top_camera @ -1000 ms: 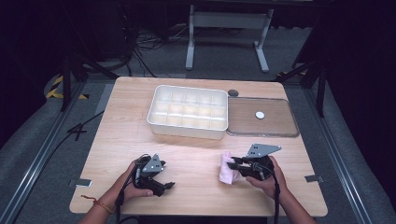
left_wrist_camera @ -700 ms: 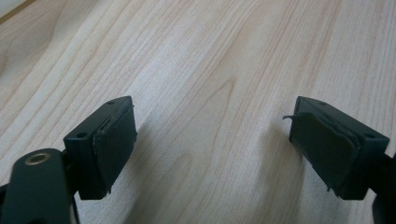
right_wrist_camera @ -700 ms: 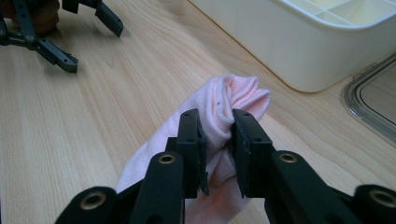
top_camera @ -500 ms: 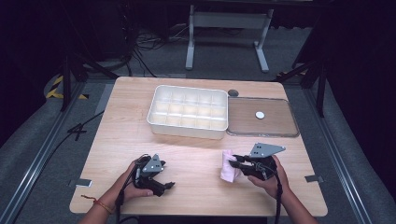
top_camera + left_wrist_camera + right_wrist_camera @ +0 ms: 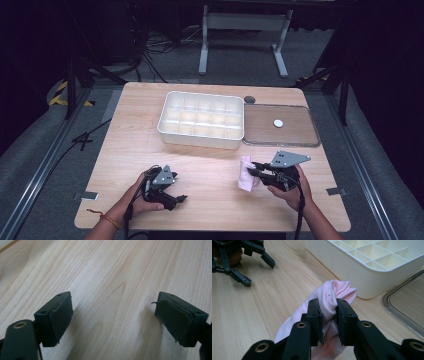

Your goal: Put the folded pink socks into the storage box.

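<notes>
While the right hand-held gripper [image 5: 328, 315] clamps a pink cloth [image 5: 332, 293] just above the table [image 5: 210, 165], near the white divided tray [image 5: 201, 119], we see the left hand-held gripper [image 5: 113, 317] open, apparently resting low on bare wood, well apart from it.

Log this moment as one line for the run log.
left gripper: open, over bare table | right gripper: shut on pink cloth | compartment box: empty | clear lid: beside box
</notes>
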{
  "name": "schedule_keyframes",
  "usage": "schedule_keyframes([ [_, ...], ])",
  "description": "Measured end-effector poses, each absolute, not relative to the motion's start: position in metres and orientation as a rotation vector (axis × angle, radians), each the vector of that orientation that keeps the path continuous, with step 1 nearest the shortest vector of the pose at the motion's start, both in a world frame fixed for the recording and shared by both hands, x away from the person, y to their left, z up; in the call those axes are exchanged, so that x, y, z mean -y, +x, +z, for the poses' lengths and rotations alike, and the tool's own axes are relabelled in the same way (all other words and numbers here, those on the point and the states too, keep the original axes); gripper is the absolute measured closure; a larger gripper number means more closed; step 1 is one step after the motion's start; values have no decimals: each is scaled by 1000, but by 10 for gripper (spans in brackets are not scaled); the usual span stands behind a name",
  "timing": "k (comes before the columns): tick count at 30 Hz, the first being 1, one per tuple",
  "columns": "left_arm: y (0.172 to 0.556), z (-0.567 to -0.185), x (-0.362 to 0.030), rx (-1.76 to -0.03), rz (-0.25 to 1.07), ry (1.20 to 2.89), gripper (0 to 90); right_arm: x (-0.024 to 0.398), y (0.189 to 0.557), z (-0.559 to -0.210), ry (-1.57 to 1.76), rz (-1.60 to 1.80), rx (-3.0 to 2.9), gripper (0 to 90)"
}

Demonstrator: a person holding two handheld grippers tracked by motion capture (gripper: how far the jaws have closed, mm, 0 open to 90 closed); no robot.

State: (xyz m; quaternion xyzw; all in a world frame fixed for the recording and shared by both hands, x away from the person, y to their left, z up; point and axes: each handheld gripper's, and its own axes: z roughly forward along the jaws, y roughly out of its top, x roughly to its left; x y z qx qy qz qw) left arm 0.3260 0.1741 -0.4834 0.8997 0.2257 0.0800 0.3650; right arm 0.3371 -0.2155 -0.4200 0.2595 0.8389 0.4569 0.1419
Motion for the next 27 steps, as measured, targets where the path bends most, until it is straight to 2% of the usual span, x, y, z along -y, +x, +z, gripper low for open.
schedule_keyframes([
  [13,326,-483,-174,-581,205,2314,150,218,353,-374,690,1327,-2303,745],
  [27,325,-483,-174,-588,208,2311,150,184,398,-336,624,1239,-2267,746],
])
